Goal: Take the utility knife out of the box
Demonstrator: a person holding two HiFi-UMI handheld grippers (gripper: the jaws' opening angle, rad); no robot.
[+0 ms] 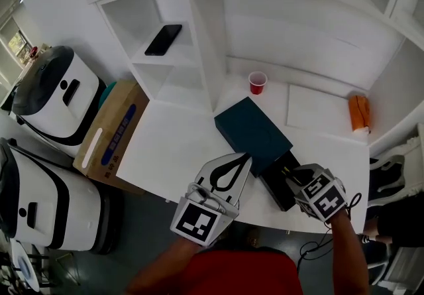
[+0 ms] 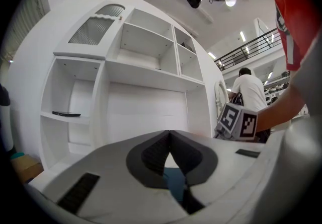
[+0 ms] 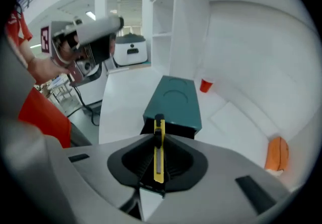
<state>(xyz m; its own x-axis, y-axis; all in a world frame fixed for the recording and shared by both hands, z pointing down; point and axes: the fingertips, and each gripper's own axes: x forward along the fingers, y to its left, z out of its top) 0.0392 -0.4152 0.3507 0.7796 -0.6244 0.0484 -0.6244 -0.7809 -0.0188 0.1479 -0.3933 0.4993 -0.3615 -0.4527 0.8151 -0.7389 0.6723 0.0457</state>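
A dark teal box (image 1: 250, 129) lies on the white table (image 1: 172, 148), and its black inner tray (image 1: 279, 187) is slid out toward me. My right gripper (image 1: 293, 177) hangs over that tray, tilted downward. It is shut on a yellow utility knife (image 3: 159, 151), which stands lengthwise between the pads, lifted above the box (image 3: 173, 101). My left gripper (image 1: 246, 156) points level at the box's near end; its jaws (image 2: 169, 133) meet at the tips, with teal showing through the gap below them. I cannot tell whether it touches the box.
A red cup (image 1: 257, 81) and a white sheet (image 1: 317, 108) sit behind the box, with an orange object (image 1: 358, 113) at the far right. A phone (image 1: 163, 39) lies on a shelf. On the floor to the left are a cardboard box (image 1: 112, 131) and white machines (image 1: 53, 98).
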